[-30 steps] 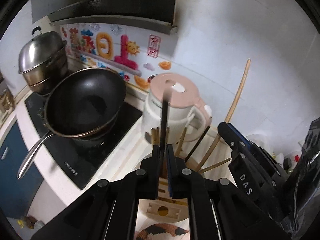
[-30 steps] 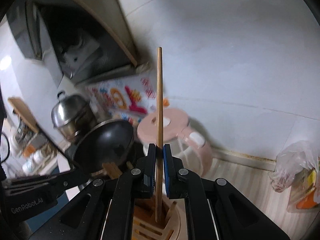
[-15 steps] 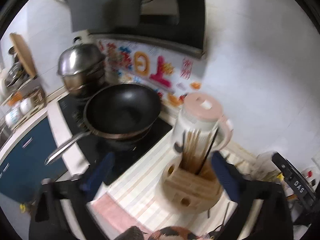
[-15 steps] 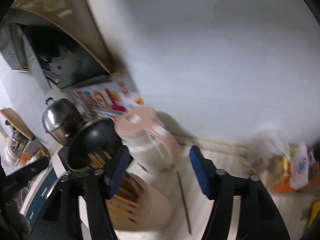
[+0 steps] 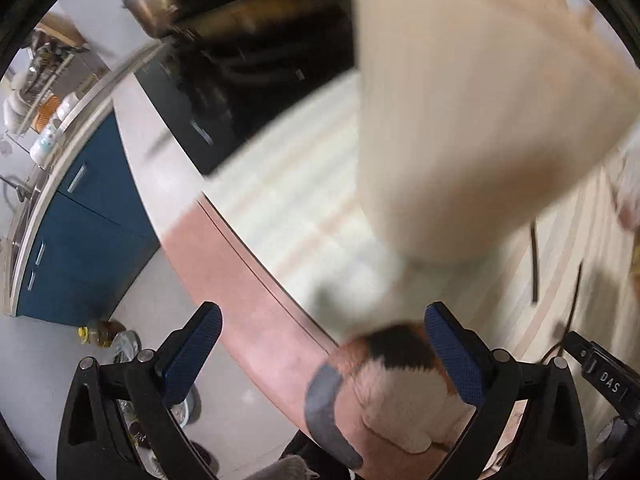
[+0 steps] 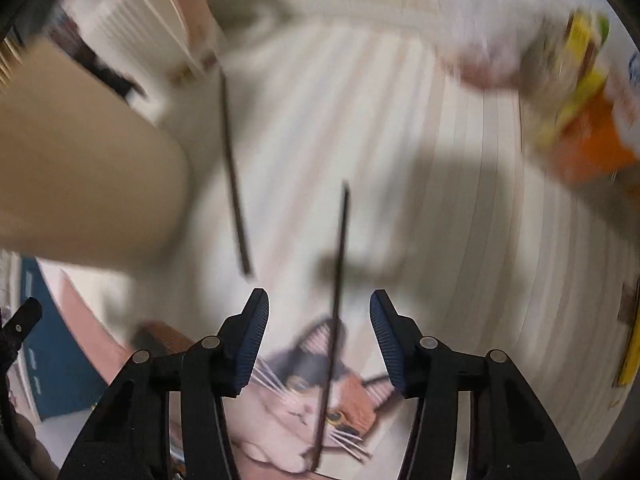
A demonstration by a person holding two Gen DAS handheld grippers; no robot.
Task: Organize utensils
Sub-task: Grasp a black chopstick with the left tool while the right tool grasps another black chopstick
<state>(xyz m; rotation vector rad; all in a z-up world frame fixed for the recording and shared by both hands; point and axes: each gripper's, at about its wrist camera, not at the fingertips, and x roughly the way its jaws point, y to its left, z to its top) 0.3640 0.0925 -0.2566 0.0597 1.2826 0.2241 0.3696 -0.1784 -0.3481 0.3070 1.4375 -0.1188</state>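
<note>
Lying on the striped mat (image 6: 400, 160), two dark, thin, blurred chopsticks (image 6: 336, 280).

A pale wooden holder (image 6: 80, 168) stands on the striped counter (image 6: 400, 140), blurred, its side wall filling much of the left view (image 5: 460, 100); chopstick tips show at its top edge (image 6: 8, 60); two dark chopsticks lie loose on the counter; the first (image 6: 234, 176) lies just beside the holder, slanting; the second (image 6: 334, 320) lies nearly straight, its near end over a cat picture (image 6: 320, 400); in the left view both show as thin dark lines right of the holder (image 5: 534, 264), (image 5: 576, 292).
</note>
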